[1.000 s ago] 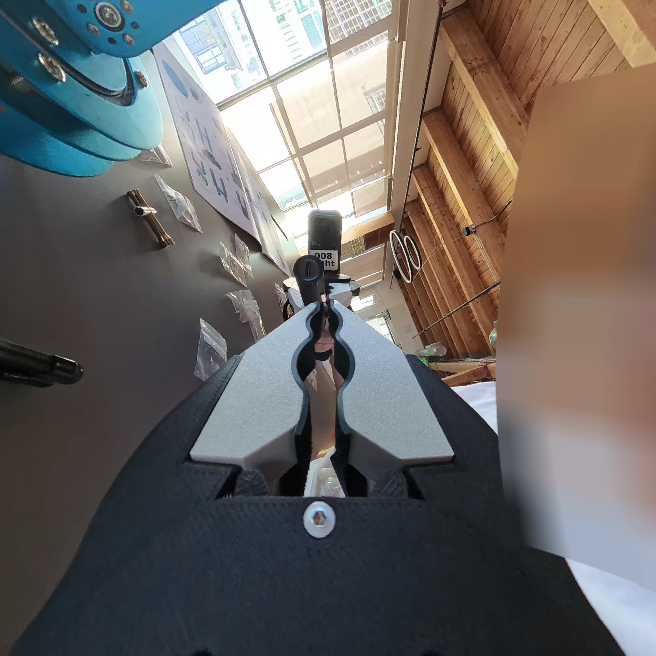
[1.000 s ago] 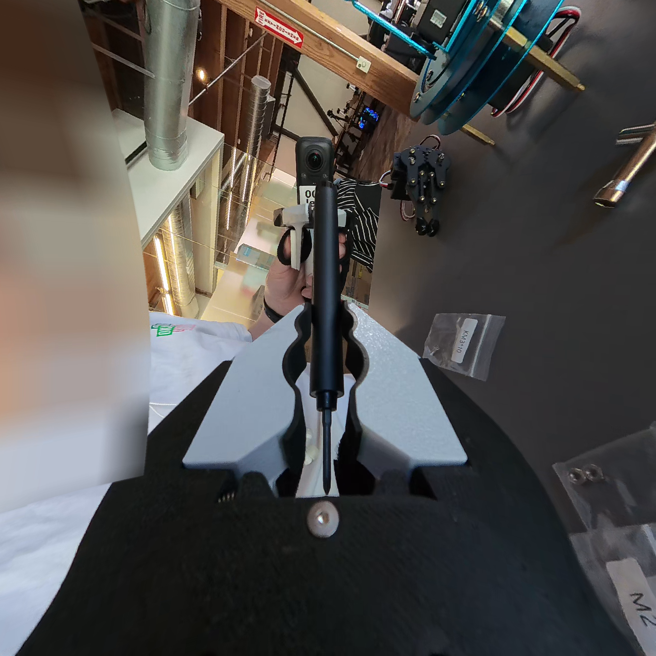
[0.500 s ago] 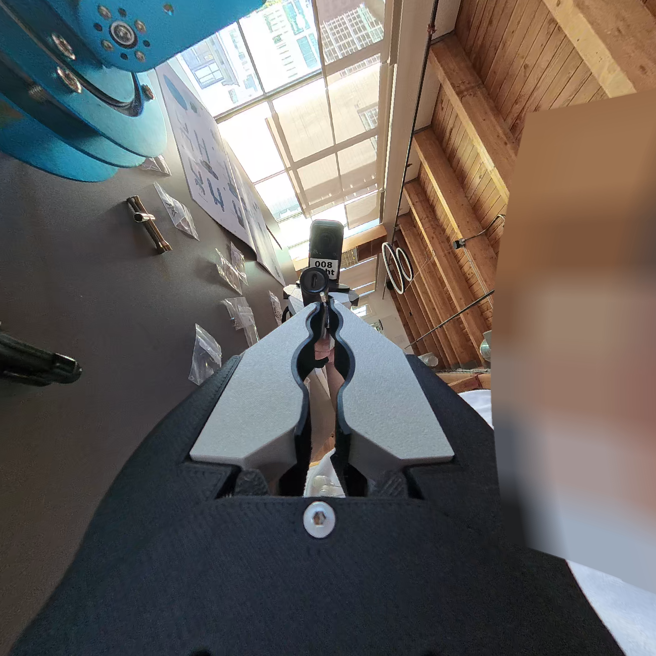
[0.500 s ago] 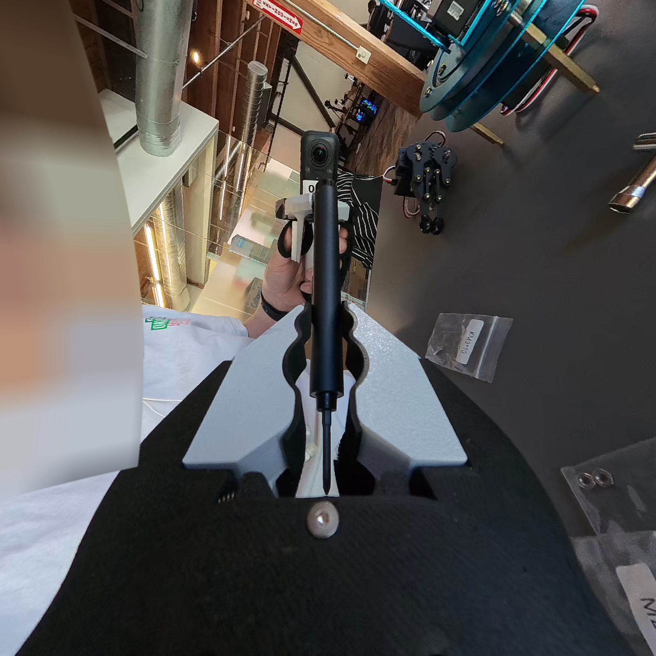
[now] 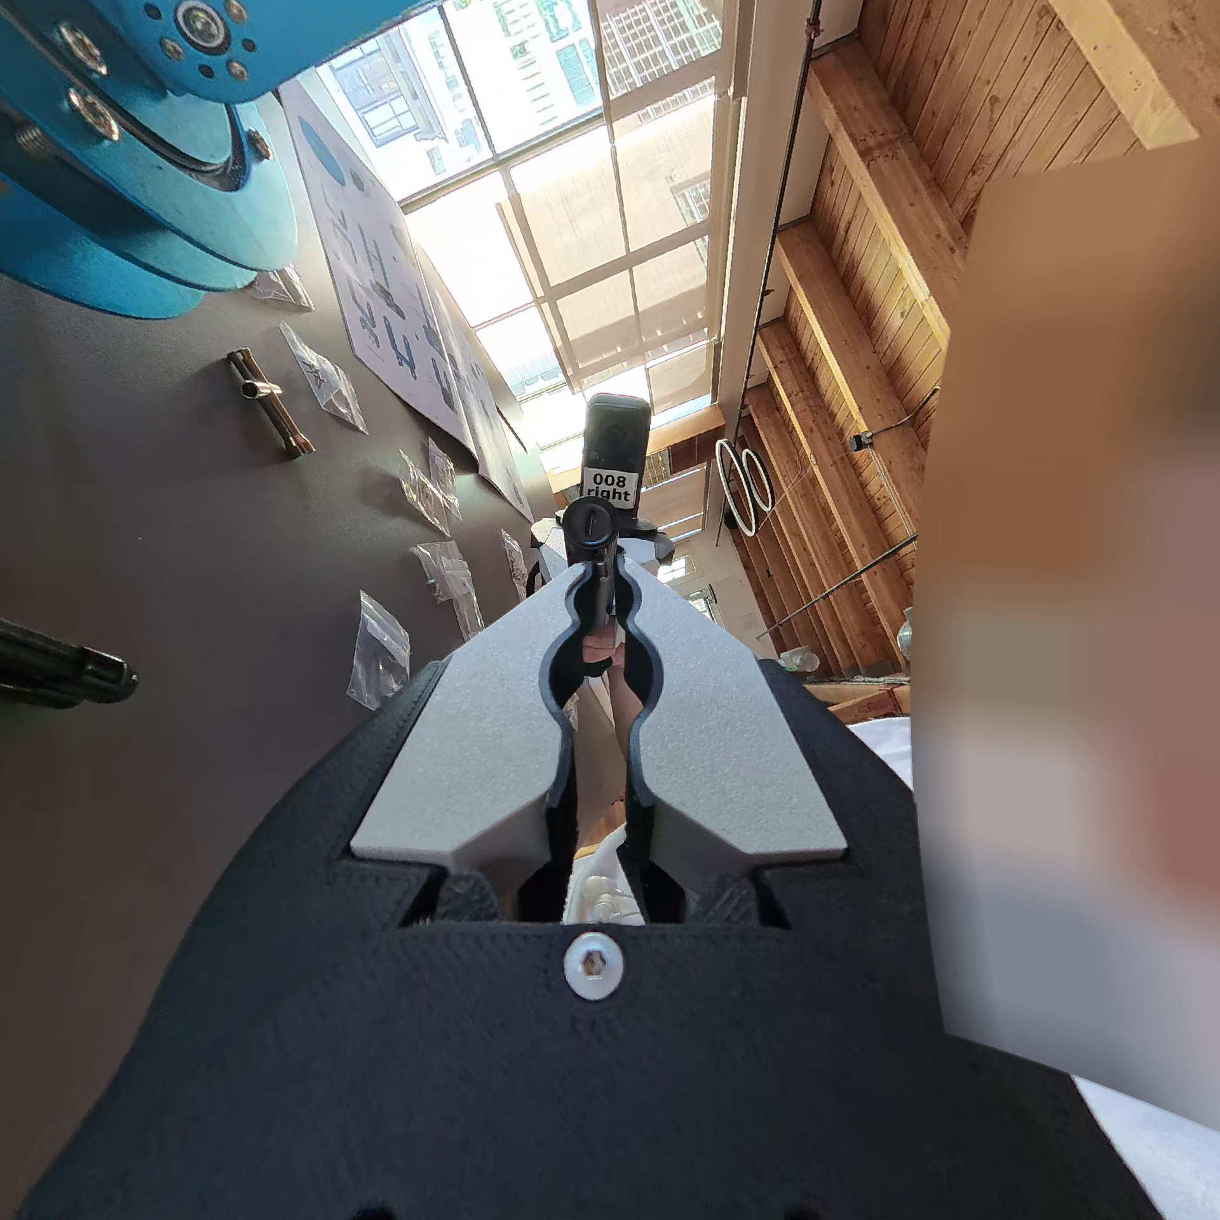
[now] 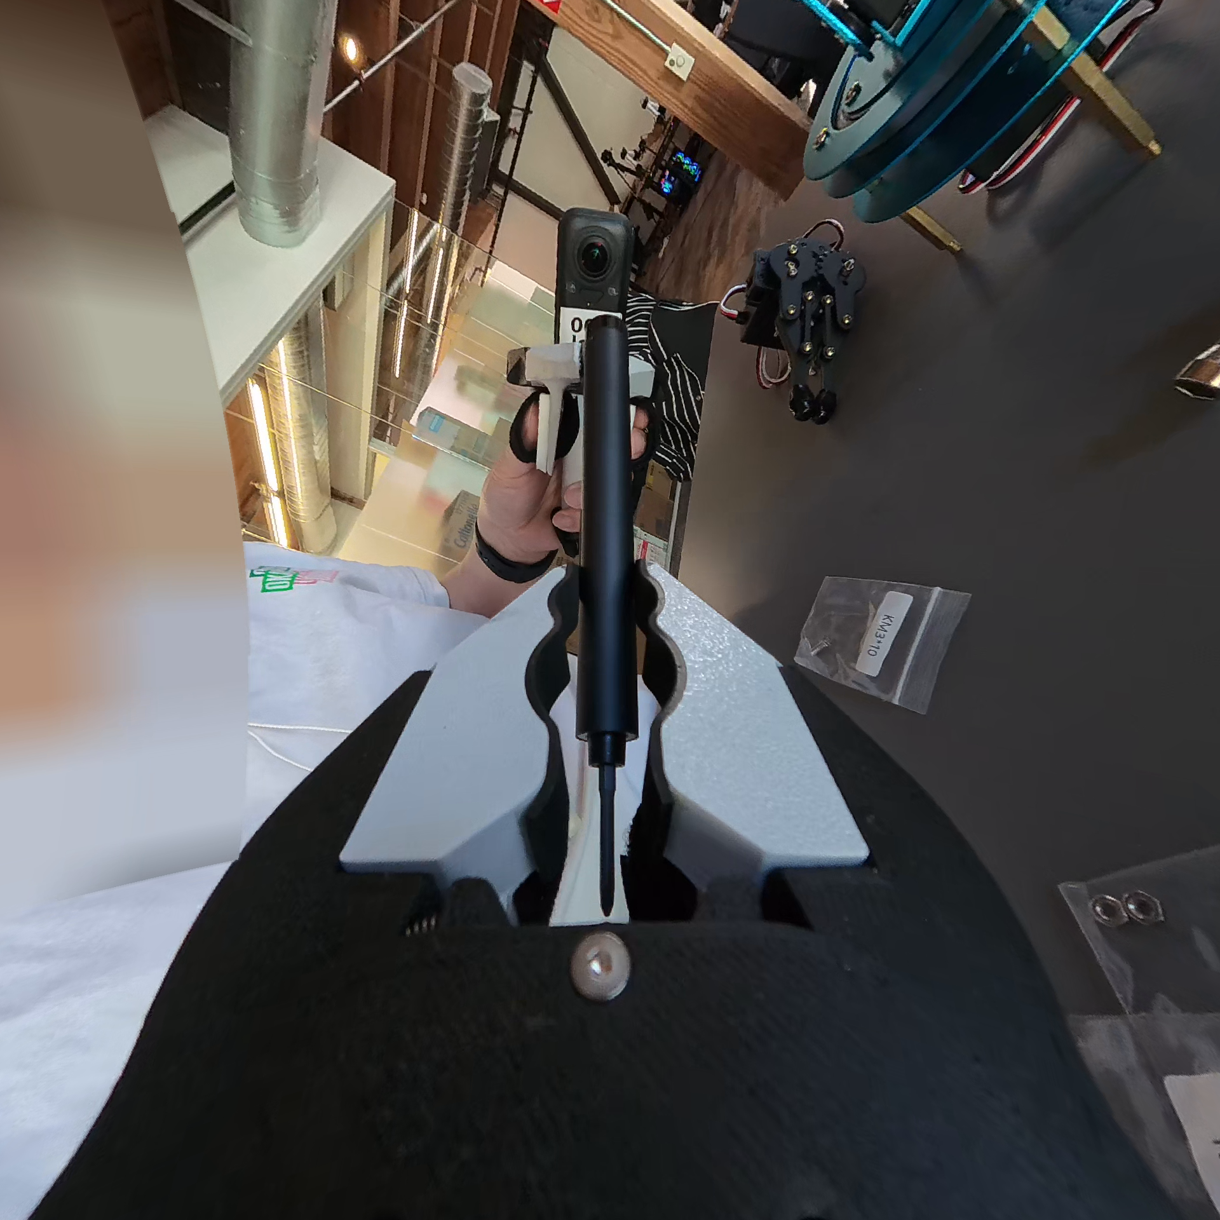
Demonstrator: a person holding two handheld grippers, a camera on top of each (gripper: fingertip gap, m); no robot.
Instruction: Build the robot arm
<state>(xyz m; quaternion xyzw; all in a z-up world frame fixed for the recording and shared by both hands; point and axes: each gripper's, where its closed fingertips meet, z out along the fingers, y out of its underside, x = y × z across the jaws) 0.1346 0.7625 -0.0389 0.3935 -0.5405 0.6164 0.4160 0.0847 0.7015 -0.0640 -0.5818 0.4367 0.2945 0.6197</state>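
Note:
My right gripper (image 6: 607, 574) is shut on a black screwdriver (image 6: 604, 528). Its bit points back toward the right wrist camera and its handle sticks out past the fingertips. My left gripper (image 5: 602, 571) faces it, held in a hand. Its jaws are nearly together, and the tips are right at the screwdriver's round end cap (image 5: 591, 526). Something thin sits between the left tips; I cannot tell what it is. In the right wrist view the left gripper's white fingers (image 6: 551, 370) show behind the handle's far end.
The dark table (image 5: 132, 528) carries a blue disc assembly (image 6: 957, 99), a small black claw mechanism with wires (image 6: 805, 310), a metal cross wrench (image 5: 271, 403), a printed sheet (image 5: 376, 297), a black tool (image 5: 66, 667) and several clear parts bags (image 6: 878, 640). Left tips to right tips: about 9 cm.
Both grippers have drifted slightly while still facing each other. The right gripper still holds the screwdriver, and the left tips stay at its end cap.

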